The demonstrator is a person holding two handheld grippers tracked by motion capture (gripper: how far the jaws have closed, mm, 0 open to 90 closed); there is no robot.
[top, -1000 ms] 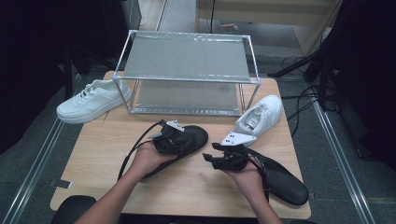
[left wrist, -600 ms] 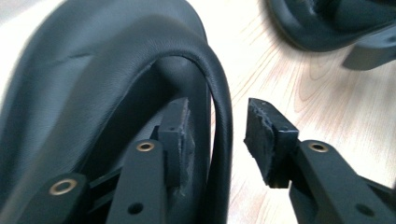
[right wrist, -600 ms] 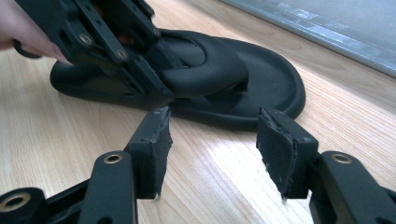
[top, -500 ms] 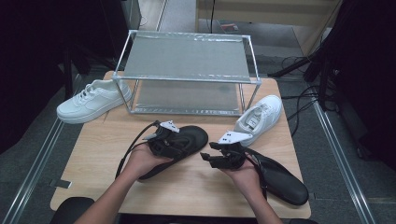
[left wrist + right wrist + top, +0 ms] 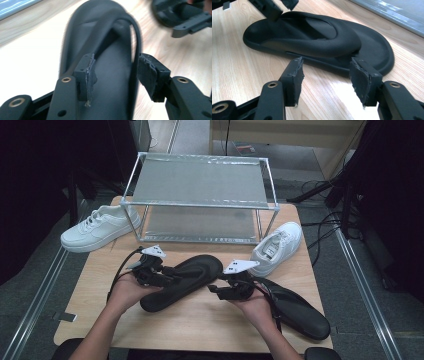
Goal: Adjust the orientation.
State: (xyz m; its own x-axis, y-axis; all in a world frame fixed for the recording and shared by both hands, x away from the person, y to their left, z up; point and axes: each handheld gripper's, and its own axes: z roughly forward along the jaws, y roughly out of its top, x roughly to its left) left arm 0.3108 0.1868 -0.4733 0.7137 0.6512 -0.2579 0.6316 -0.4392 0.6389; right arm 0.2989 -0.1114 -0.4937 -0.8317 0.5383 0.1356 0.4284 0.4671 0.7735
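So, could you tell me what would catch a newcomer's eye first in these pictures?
Probably the black sandal lying mid-table, with the left gripper over its heel end; its jaws have just been opening, the strap loose between them. Behind stands a metal rack, a white sneaker at its left and another at its right. A second sandal lies under the right forearm.

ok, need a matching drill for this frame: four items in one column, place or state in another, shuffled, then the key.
Items
1. left gripper
2. black sandal between the grippers
3. second black sandal
4. white sneaker on the left

Place or state
A. at the table's near right corner, beside the right hand
B. hanging off the table's left edge, beside the metal rack
C. jaws just opened, straddling a strap
D. flat on the wood mid-table, toe towards the rack

Pairs: 1-C, 2-D, 3-A, 4-B
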